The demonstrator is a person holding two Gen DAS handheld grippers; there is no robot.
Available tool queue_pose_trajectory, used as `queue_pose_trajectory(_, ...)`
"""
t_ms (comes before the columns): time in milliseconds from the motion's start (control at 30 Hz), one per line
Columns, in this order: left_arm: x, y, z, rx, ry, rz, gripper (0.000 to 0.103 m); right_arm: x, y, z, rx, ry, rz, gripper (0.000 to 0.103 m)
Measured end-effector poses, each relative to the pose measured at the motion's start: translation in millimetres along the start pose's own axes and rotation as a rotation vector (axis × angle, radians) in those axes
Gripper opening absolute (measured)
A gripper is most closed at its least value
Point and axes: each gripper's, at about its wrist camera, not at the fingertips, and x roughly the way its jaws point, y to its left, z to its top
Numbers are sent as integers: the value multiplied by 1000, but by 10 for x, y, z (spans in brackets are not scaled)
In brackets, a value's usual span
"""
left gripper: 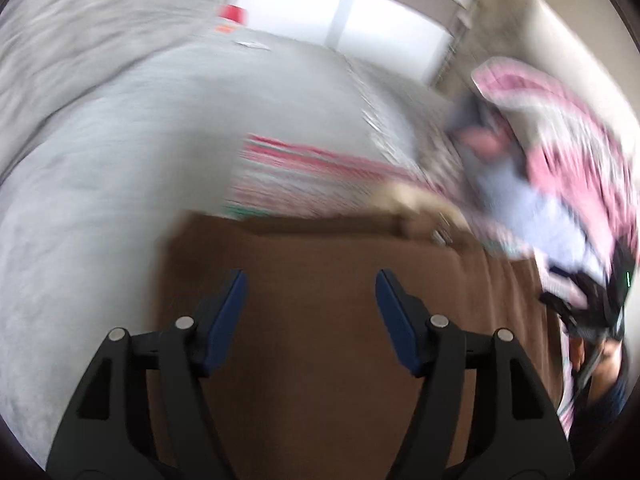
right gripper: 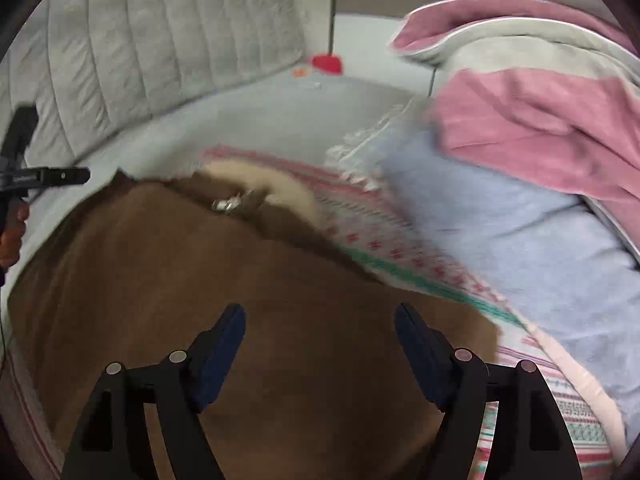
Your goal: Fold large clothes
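Observation:
A large brown garment (left gripper: 320, 320) with a cream fleece collar (left gripper: 412, 196) lies spread on a grey bed; it also fills the lower right wrist view (right gripper: 224, 272), collar (right gripper: 280, 188) and a metal fastener (right gripper: 226, 204) at its far edge. My left gripper (left gripper: 311, 286) is open and empty, above the brown cloth near its left edge. My right gripper (right gripper: 320, 318) is open and empty, above the brown cloth near its right edge. The left view is motion-blurred. The left gripper's body shows at the left edge of the right wrist view (right gripper: 24, 172).
A patterned pink, green and white blanket (right gripper: 404, 256) lies under the garment. A light blue cloth (right gripper: 500, 232) and a pink and grey quilt (right gripper: 532, 92) are piled on the right. A grey padded headboard (right gripper: 152, 40) stands behind. A red object (right gripper: 327, 64) sits far back.

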Motion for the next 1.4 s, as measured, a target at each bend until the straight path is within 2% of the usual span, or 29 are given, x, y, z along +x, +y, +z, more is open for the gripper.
queue_pose_trajectory(33,128,-213,15,66,28,-4,67,128,30,30,37,47,29,78)
queue_pose_trajectory(100,350,-486,22,162,62,23,72,422,41,39,185,160,141,79)
queue_pose_trajectory(133,511,-603,2,203,90,66,72,567,13,13,250,214,145,78)
queue_pose_trajectory(167,646,-665,-49,211,102,94,72,689,36,-47,294,241,135,73)
queue_pose_trajectory(200,754,-671,-80,207,117,118,73,735,138,-102,248,224,85,65)
queue_pose_trajectory(233,873,-659,-119,201,132,146,72,723,230,-106,194,205,52,50)
queue_pose_trajectory(267,940,-654,-173,190,129,170,62,704,285,-106,169,178,26,28)
queue_pose_trajectory(300,943,-661,-209,182,102,165,34,606,283,-95,169,144,-4,18)
queue_pose_trajectory(333,892,-679,-215,182,88,140,23,508,283,-84,175,108,-1,8)
queue_pose_trajectory(367,818,-707,-209,182,58,159,7,410,303,-78,177,74,-4,7)
queue_pose_trajectory(500,416,-738,-155,130,-53,160,5,-77,408,-41,163,-54,-18,5)
queue_pose_trajectory(567,243,-751,-87,113,-110,163,5,-171,445,41,182,-91,-20,5)
queue_pose_trajectory(667,156,-814,107,101,-190,205,5,-259,383,371,198,-131,-51,5)
queue_pose_trajectory(733,285,-871,264,127,-206,259,5,-143,442,573,162,-125,-121,5)
queue_pose_trajectory(833,778,-872,348,172,-166,372,5,386,367,738,141,-67,-182,5)
queue_pose_trajectory(933,1302,-750,170,158,-74,427,5,1055,389,613,103,54,-215,7)
queue_pose_trajectory(1000,1305,-701,108,146,-89,413,6,1182,374,473,133,26,-211,8)
queue_pose_trajectory(1033,1283,-671,112,131,-91,397,6,1161,337,449,152,10,-199,13)
queue_pose_trajectory(1067,1244,-602,133,104,-88,359,8,1124,259,425,192,-2,-172,24)
queue_pose_trajectory(1100,1197,-555,136,84,-83,338,14,1102,165,416,233,2,-158,33)
queue_pose_trajectory(1133,1150,-492,150,59,-71,313,19,1081,74,405,278,11,-146,54)
queue_pose_trajectory(1167,1071,-436,165,32,-55,294,29,1021,-22,379,321,24,-122,65)
queue_pose_trajectory(1200,941,-367,179,3,-40,272,37,912,-137,369,367,31,-58,65)
queue_pose_trajectory(1267,654,-257,143,-37,-36,214,46,644,-289,309,397,15,6,65)
queue_pose_trajectory(1333,328,-64,120,-67,-52,196,54,262,-453,134,385,-11,-7,69)
queue_pose_trajectory(1400,-12,231,53,-113,-81,192,65,-66,-727,-58,392,-49,-71,75)
